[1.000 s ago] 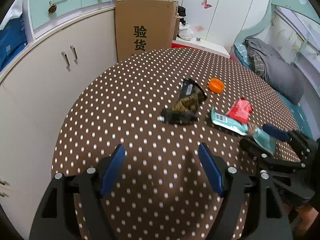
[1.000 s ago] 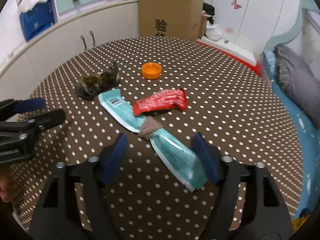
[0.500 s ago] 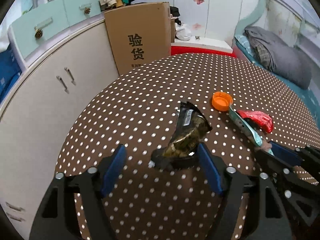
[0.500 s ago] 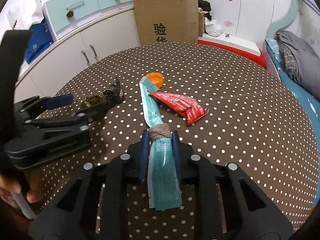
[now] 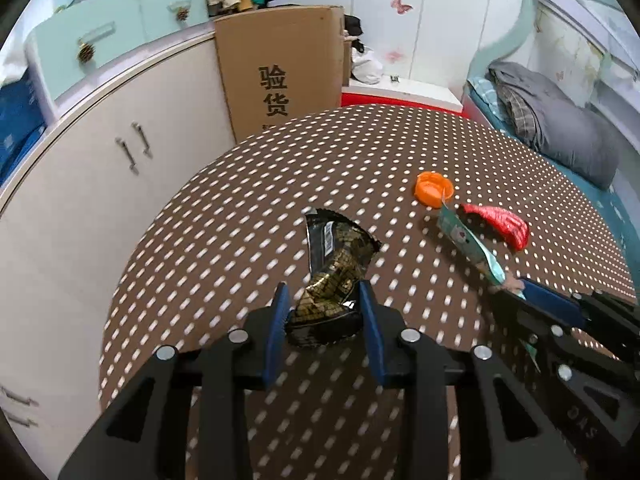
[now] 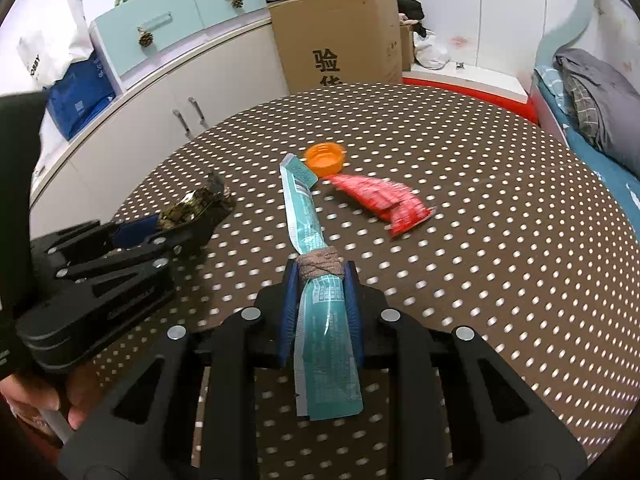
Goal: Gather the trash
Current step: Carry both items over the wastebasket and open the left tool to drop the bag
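Observation:
A crumpled black-and-gold wrapper [image 5: 334, 272] lies on the brown polka-dot table [image 5: 240, 232]. My left gripper [image 5: 323, 300] is shut on its near end; it also shows in the right wrist view [image 6: 192, 208]. A long teal wrapper [image 6: 308, 232] with a brown band [image 6: 320, 266] around its middle sits between the blue pads of my right gripper [image 6: 320, 280], which is shut on it. It also shows in the left wrist view [image 5: 468, 244]. A red wrapper [image 6: 384, 200] and an orange cap [image 6: 324, 157] lie just beyond on the table.
A cardboard box [image 5: 280, 72] stands behind the table's far edge. White cabinets [image 5: 100, 168] run along the left. A bed with grey bedding [image 5: 560, 120] is at the right. The left gripper body [image 6: 100, 272] sits close to the left of my right gripper.
Both grippers moved forward and closed: the right one onto the teal wrapper, then the left one onto the black-and-gold wrapper. The teal wrapper now points straight ahead from the right gripper.

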A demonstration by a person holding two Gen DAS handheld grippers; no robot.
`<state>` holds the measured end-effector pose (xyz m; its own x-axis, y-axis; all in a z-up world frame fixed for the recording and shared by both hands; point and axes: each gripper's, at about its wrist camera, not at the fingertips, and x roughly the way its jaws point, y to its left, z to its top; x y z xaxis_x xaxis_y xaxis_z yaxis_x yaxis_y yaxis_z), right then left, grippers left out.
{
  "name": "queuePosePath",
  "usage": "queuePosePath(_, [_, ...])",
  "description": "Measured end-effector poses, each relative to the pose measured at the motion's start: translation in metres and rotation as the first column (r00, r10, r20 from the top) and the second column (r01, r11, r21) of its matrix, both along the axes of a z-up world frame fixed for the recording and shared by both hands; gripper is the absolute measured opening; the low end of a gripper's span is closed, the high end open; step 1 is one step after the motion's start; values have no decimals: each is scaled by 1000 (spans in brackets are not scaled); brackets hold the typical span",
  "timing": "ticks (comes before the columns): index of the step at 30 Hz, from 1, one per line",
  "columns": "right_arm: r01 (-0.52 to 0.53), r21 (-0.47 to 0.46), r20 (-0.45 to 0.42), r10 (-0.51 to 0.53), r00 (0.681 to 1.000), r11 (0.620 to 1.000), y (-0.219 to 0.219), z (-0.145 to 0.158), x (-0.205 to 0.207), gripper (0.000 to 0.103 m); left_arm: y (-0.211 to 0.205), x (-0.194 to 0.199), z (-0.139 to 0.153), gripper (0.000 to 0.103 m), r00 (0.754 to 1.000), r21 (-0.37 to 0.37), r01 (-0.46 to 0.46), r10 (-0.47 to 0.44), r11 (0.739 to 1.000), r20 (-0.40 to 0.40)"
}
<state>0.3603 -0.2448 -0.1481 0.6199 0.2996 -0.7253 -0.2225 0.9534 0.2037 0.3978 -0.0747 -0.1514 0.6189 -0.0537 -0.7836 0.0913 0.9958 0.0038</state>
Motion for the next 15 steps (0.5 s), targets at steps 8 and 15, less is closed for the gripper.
queuePosePath(8, [-72,9,32,72,997,997,50,22,-28,23,52,-46,15,34,997,-65,-69,71,995,24])
queuePosePath(15, [-155,0,81,154,985,988,105,47,-60,23,116,-94,29,34,986,-123,-150,158,981,52])
